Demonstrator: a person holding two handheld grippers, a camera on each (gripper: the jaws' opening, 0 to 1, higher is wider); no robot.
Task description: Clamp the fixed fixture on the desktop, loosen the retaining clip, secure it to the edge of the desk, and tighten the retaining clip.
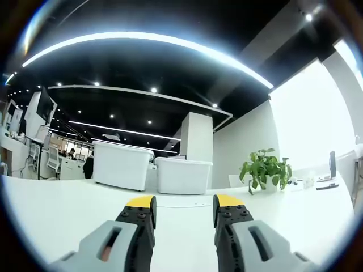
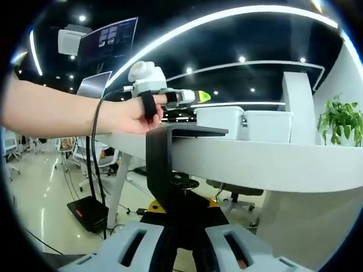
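Observation:
A black C-shaped clamp fixture (image 2: 160, 161) sits over the edge of the white desk (image 2: 266, 164), its top plate lying flat on the desktop. Below the edge my right gripper (image 2: 184, 214) is shut on the fixture's lower part, near the round retaining knob (image 2: 184, 184). A hand (image 2: 127, 116) holds my left gripper (image 2: 173, 97) above the desktop, just behind the fixture's top plate. In the left gripper view, the left gripper (image 1: 184, 205) stands open over the bare desktop (image 1: 68, 209) with nothing between its yellow-tipped fingers.
Two white bins (image 1: 122, 165) (image 1: 182, 175) stand at the back of the desk, with a potted plant (image 1: 265, 169) to their right. Under the desk I see a black box on the floor (image 2: 88, 212), cables and a chair base (image 2: 233, 195).

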